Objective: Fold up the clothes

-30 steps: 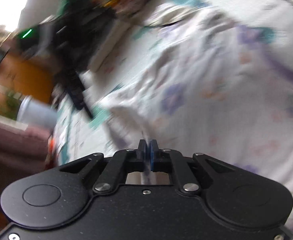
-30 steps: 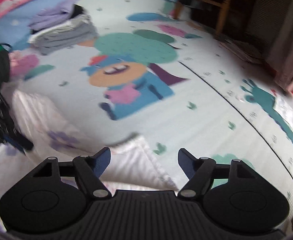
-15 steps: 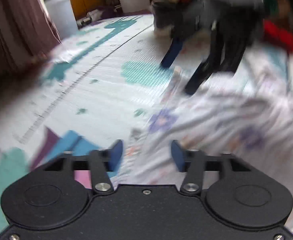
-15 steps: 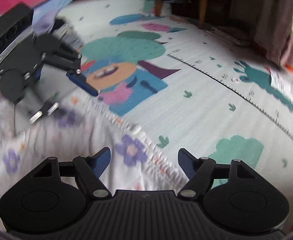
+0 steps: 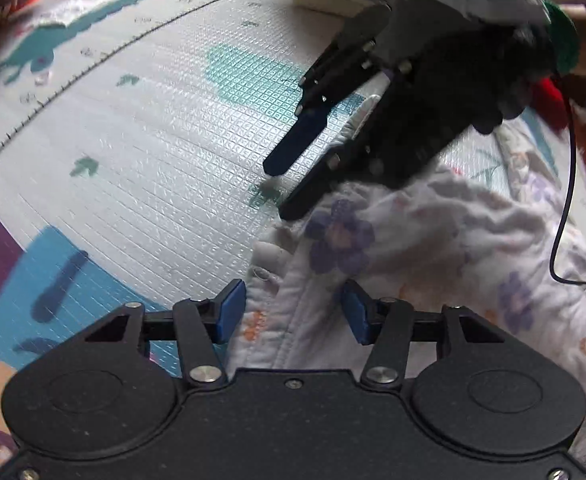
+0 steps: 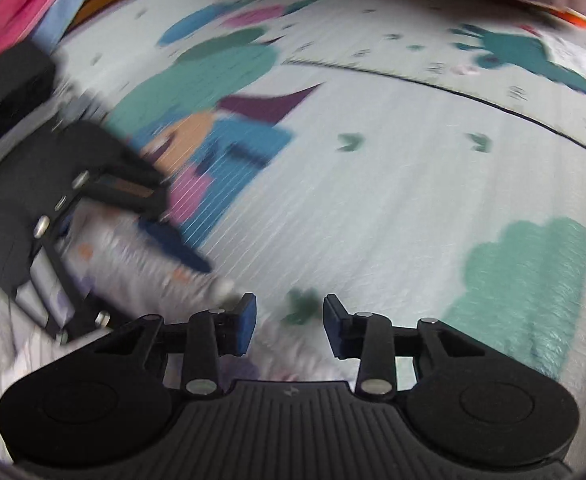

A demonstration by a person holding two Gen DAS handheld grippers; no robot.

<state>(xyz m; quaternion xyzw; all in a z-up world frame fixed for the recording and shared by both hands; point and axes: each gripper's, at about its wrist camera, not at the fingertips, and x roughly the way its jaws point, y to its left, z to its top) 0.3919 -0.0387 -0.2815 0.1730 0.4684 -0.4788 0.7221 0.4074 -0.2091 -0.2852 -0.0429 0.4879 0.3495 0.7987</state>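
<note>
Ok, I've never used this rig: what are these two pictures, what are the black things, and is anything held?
There is no robot here. A person holds a two-finger gripper in each hand, and each gripper has a fisheye camera looking along its fingers. One picture is taken from the left gripper, whose black body fills the bottom. In it the right gripper reaches in from the upper right. The other picture comes from the right gripper's own camera. On the cartoon play mat lies a white floral garment, waiting to be folded. Both sets of jaws have just been closing but stand open. The garment's edge lies between the left ones, and its corner sits at the right ones. Nothing looks gripped yet.
</note>
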